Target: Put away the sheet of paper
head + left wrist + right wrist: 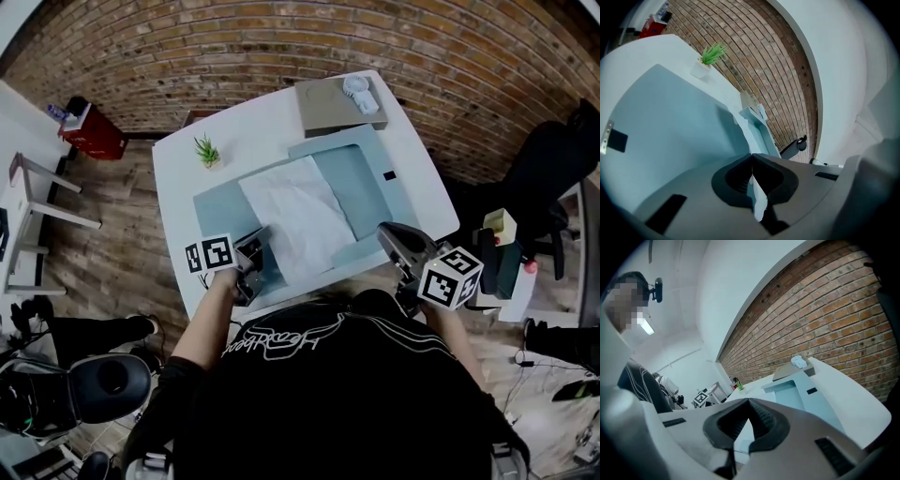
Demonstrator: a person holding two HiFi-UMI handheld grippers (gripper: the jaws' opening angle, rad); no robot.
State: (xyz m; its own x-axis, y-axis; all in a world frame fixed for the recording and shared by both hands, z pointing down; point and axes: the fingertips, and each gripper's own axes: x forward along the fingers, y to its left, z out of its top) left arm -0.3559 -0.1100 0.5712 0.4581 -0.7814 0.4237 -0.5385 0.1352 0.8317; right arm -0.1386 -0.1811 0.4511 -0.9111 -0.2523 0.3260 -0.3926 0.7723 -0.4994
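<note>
A white sheet of paper (298, 217) lies slantwise across an open light-blue folder (361, 178) on the white table. My left gripper (255, 251) is at the sheet's left edge, over the folder's left panel (665, 122). It is shut, and a thin pale strip of the sheet (758, 199) runs between its pads. My right gripper (396, 242) hovers by the front corner of the folder's raised right flap (361, 249). In the right gripper view its jaws meet at the tips (749, 401) with nothing seen between them, and the folder (790, 392) lies beyond.
A small potted plant (207, 152) stands at the table's back left. A grey box (328, 105) with a white object (359, 92) on it sits at the back. A black chair (553, 178) and a cluttered side stand (502, 246) are to the right.
</note>
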